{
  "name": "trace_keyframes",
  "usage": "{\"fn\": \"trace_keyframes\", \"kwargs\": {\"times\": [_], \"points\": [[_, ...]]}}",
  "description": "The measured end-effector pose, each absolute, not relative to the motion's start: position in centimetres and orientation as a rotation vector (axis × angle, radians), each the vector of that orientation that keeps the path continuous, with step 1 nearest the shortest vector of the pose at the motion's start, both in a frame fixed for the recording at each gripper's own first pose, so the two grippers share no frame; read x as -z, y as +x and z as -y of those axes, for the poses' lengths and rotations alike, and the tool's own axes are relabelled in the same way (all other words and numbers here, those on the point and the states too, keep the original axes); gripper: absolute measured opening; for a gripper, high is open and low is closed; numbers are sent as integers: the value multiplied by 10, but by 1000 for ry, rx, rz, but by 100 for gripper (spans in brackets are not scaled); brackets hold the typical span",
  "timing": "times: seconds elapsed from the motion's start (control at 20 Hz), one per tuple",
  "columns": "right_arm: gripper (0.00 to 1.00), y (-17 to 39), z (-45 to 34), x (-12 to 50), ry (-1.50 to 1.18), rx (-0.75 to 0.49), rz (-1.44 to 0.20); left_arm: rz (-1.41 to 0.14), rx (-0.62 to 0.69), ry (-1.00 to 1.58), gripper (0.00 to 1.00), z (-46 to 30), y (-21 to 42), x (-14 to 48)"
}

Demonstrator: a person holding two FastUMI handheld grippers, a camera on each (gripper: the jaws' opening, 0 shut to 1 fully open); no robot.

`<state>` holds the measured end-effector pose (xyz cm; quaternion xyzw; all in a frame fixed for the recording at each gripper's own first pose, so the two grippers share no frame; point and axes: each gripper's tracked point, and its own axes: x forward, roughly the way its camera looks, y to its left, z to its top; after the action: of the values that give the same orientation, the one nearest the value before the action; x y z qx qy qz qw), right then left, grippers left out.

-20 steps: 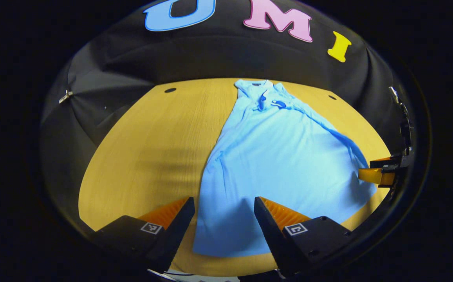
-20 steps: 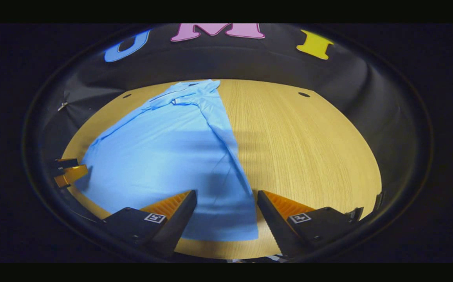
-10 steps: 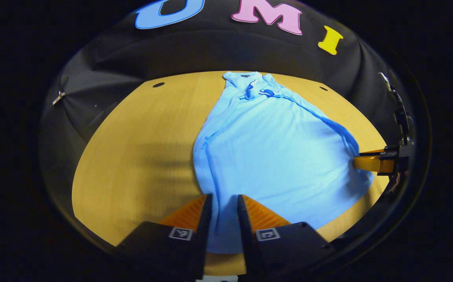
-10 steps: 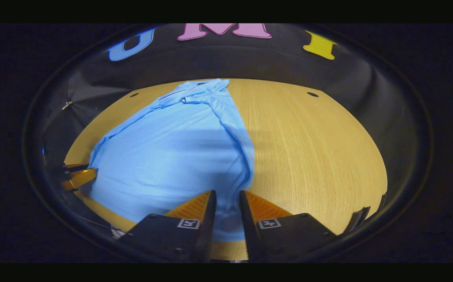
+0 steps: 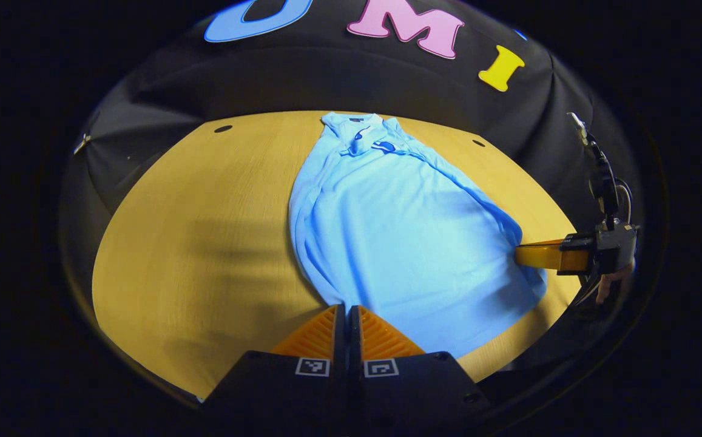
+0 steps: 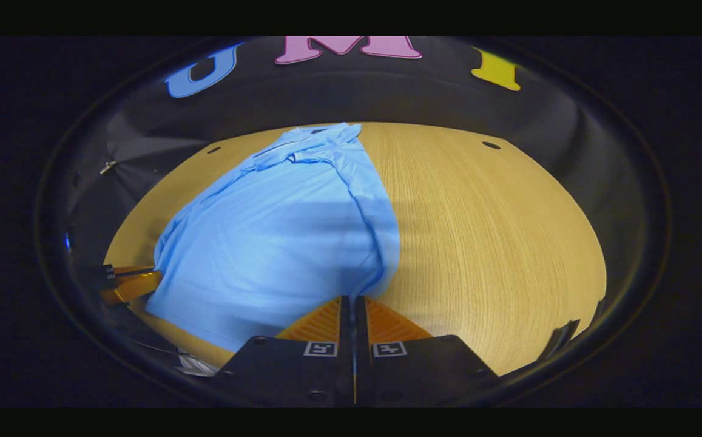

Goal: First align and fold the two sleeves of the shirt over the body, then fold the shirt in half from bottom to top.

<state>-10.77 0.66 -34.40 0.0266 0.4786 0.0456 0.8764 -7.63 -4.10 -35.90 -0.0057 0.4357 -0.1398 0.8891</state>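
A: Where is the shirt point(image 5: 399, 224) lying?

B: In the left gripper view it lies spread on the wooden table point(image 5: 193, 243), running from the collar point(image 5: 354, 124) at the upper middle of the frame down to the hem near the bottom middle. In the right gripper view the shirt point(image 6: 278, 237) fills the left half of the tabletop, and the table point(image 6: 496, 243) lies bare on the right half.

A: And the sleeves?

B: Both are folded in over the body; long creases run down each side edge of the cloth.

A: What is the left gripper point(image 5: 348, 309) doing?

B: It sits at the bottom middle of its own view, fingers pressed together with the near-left corner of the hem pinched between them. It also shows at the far left edge of the right gripper view point(image 6: 144, 282), touching the shirt's edge there.

A: The right gripper point(image 6: 354, 300)?

B: Same pose, bottom middle of its view, jaws closed on the near-right corner of the hem. In the left gripper view it appears at the right edge point(image 5: 529, 254), its fingers reaching into the side of the shirt, with a hand point(image 5: 614, 282) behind it.

A: Does the cloth lie flat?

B: Mostly, though it bunches and puckers a little at both pinched corners.
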Motion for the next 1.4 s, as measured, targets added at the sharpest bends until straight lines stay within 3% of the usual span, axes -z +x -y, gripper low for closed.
{"fn": "trace_keyframes", "kwargs": {"times": [0.3, 0.65, 0.7, 0.75, 0.85, 1.1, 1.15, 1.2, 1.25, 1.4], "points": [[6, -83, -4, 299, 59, -112, -903, -857, 286, -40, 6, 42, -60, 315], [6, -13, 5, 246, 130, -99, -794, -775, 264, -61, 6, 44, -4, 254], [6, -2, 5, 238, 134, -104, -778, -761, 264, -72, 6, 47, 7, 245], [0, 12, 5, 230, 134, -110, -758, -748, 262, -75, 6, 49, 19, 238], [6, 37, 2, 216, 128, -129, -719, -718, 261, -76, 6, 52, 43, 225], [6, 101, -8, 198, 93, -177, -647, -649, 252, -87, 6, 59, 109, 196], [0, 114, -10, 195, 96, -182, -631, -635, 251, -85, 6, 59, 125, 192], [6, 129, -10, 192, 94, -185, -614, -625, 249, -84, 6, 59, 141, 188], [0, 145, -10, 188, 88, -187, -595, -611, 249, -83, 6, 59, 157, 187], [0, 196, -7, 180, 84, -183, -545, -581, 242, -76, 6, 61, 209, 182]]}}
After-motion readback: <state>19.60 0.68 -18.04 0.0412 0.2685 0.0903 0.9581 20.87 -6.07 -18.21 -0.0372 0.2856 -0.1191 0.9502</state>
